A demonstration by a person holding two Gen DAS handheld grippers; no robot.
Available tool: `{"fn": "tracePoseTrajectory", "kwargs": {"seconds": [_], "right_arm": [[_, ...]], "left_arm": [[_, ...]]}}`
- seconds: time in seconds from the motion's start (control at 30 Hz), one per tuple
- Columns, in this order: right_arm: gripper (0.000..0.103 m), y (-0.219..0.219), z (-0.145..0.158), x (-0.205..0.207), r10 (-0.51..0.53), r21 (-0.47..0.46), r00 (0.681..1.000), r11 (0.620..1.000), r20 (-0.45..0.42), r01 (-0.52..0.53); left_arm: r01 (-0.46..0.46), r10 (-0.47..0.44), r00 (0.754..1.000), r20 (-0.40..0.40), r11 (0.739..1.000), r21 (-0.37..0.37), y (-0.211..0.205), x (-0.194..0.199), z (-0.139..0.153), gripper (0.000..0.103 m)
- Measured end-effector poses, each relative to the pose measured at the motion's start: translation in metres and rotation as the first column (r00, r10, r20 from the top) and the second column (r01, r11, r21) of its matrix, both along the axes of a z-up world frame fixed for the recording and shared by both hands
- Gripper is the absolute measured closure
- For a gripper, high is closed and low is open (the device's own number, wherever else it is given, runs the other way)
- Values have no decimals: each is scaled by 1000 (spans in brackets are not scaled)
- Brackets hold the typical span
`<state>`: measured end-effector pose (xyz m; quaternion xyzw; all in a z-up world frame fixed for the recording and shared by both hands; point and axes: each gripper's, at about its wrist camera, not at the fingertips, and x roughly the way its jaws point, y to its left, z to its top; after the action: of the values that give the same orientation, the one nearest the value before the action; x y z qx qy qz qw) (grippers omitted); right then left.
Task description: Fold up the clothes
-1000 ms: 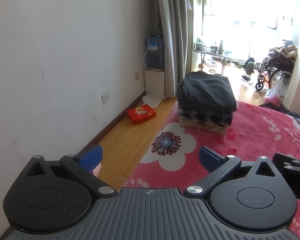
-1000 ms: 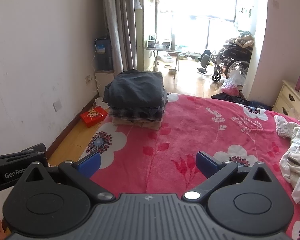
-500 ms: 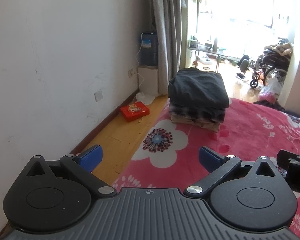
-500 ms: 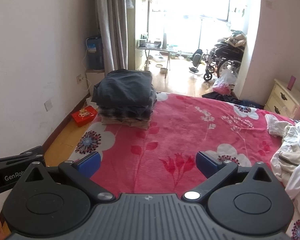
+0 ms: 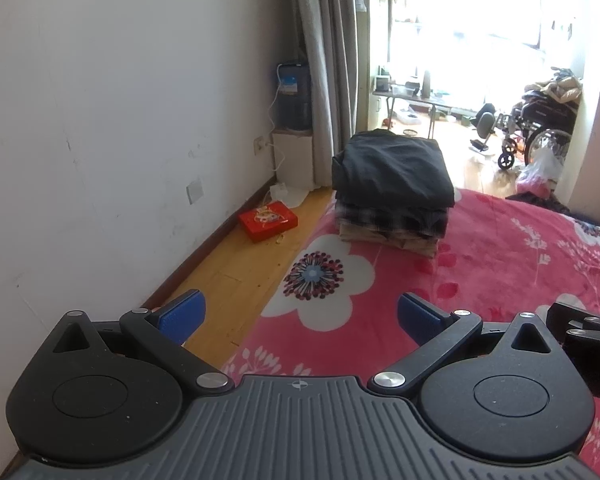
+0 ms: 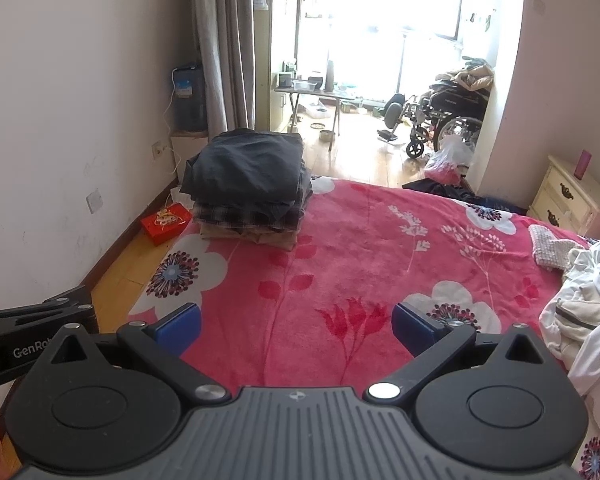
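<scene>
A stack of folded clothes (image 5: 392,188) (image 6: 248,184), dark on top, plaid and tan below, sits at the far left corner of the bed with the pink floral blanket (image 6: 360,264) (image 5: 500,264). A heap of unfolded white clothes (image 6: 584,304) lies at the bed's right edge. My left gripper (image 5: 298,316) is open over the bed's left edge, empty. My right gripper (image 6: 296,322) is open above the blanket's middle, empty. Each gripper shows at the side of the other's view.
A white wall runs along the left with a strip of wooden floor (image 5: 236,276) and a red box (image 5: 268,220) (image 6: 166,224). A water dispenser (image 5: 294,96), curtain (image 6: 224,44), wheelchair (image 6: 448,116) and a cream nightstand (image 6: 572,196) stand beyond the bed.
Both grippers have pulled back and risen a little, so the folded stack looks smaller and farther. Their jaws stay open and empty.
</scene>
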<state>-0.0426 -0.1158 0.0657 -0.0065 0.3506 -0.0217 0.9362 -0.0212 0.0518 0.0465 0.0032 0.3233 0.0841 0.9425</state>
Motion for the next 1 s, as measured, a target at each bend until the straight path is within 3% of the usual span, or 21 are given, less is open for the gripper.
{"fn": "tracePoseTrajectory", "kwargs": {"seconds": [1.0], "right_arm": [[0,1,-7,4,8,5,1000,1000,-16,-8]], "left_arm": [[-8,8,1000,-13,1000,2,2,-1,-3,0]]}}
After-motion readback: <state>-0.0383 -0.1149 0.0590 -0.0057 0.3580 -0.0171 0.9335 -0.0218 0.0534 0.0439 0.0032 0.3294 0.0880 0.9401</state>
